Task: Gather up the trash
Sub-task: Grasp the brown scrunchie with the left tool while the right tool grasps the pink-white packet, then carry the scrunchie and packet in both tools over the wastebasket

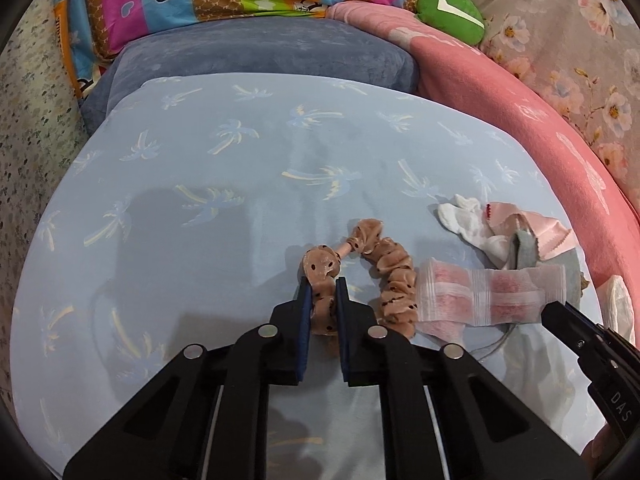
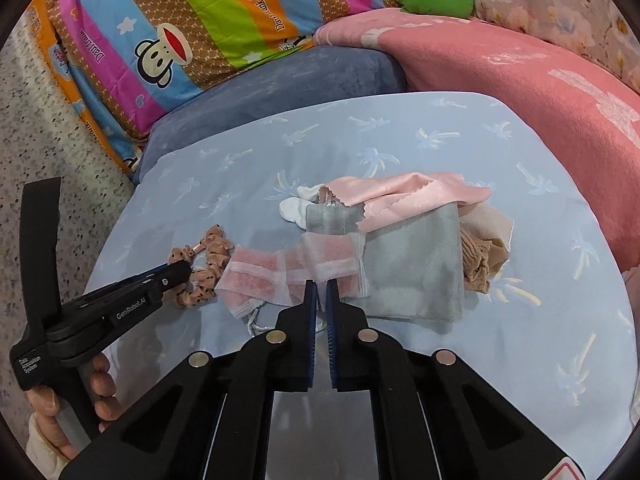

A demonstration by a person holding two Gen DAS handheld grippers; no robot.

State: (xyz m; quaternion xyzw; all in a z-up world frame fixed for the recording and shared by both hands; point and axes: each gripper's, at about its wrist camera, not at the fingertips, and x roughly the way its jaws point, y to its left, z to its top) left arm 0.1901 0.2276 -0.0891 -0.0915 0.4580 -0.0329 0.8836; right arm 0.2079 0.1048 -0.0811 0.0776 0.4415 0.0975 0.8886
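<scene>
A tan dotted scrunchie (image 1: 394, 280) lies on the pale blue palm-print sheet (image 1: 200, 160). My left gripper (image 1: 324, 286) is shut on its left loop. To the right lies a see-through pink-and-white bag (image 1: 480, 296), and my right gripper (image 1: 554, 312) sits at its far end. In the right wrist view my right gripper (image 2: 321, 285) is shut on the near edge of the bag (image 2: 280, 272). The left gripper (image 2: 182, 270) pinches the scrunchie (image 2: 208, 276) at the left. Behind the bag lie a grey cloth (image 2: 416, 264), a pink satin scrap (image 2: 412, 196), a white sock (image 2: 294, 208) and a tan knit piece (image 2: 480, 260).
A pink blanket (image 2: 520, 80) rings the sheet on the right. A blue-grey cushion (image 1: 260, 56), a striped cartoon pillow (image 2: 200, 20) and a green plush (image 1: 448, 12) sit at the back. A person's hand (image 2: 100, 384) holds the left gripper's handle. A speckled floor (image 2: 40, 140) lies to the left.
</scene>
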